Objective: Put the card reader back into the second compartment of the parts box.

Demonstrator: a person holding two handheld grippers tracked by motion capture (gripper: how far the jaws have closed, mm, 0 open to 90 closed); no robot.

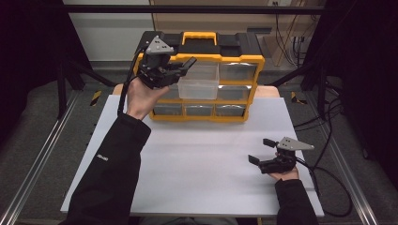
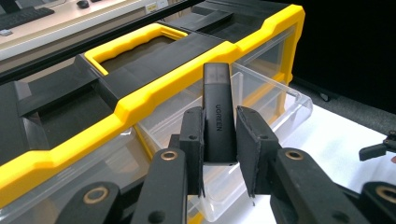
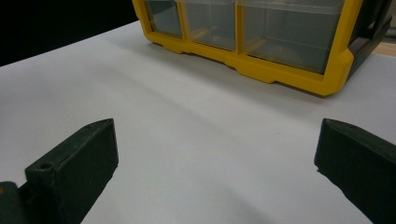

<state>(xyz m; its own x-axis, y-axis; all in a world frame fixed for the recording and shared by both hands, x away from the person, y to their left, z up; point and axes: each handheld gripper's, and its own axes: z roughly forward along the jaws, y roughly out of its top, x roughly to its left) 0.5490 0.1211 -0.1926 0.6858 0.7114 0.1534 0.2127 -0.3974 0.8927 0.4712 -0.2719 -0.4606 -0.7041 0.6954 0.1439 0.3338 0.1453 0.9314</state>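
- A slim black stick marked UGREEN [image 2: 218, 116] stands upright between the 2 pads of the left gripper [image 2: 219, 154], which pinch it on its 2 flat sides; its upper half rises free above the pads.
- In the left gripper view the stick sits in front of a clear drawer [image 2: 275, 100] pulled out of the organiser box [image 2: 140, 100], just below the box's yellow top rail.
- In the high view the left gripper [image 1: 180, 66] is lifted off the table, held at the box's upper left, its jaws pointing to the right toward the pulled-out drawer [image 1: 199, 84].
- The left hand [image 1: 141, 96] grips the tool from below, palm up, with the forearm in a black sleeve [image 1: 115, 168] slanting up from the lower left edge.
- The right gripper [image 1: 262, 151] lies low over the white table [image 1: 187, 168] near its right edge, well apart from the box, jaws spread wide and pointing left with nothing between them.
- The right hand [image 1: 284, 172] holds it from behind, wrist roughly level.
- The right gripper view looks across bare tabletop toward the box's bottom row of drawers [image 3: 261, 32].
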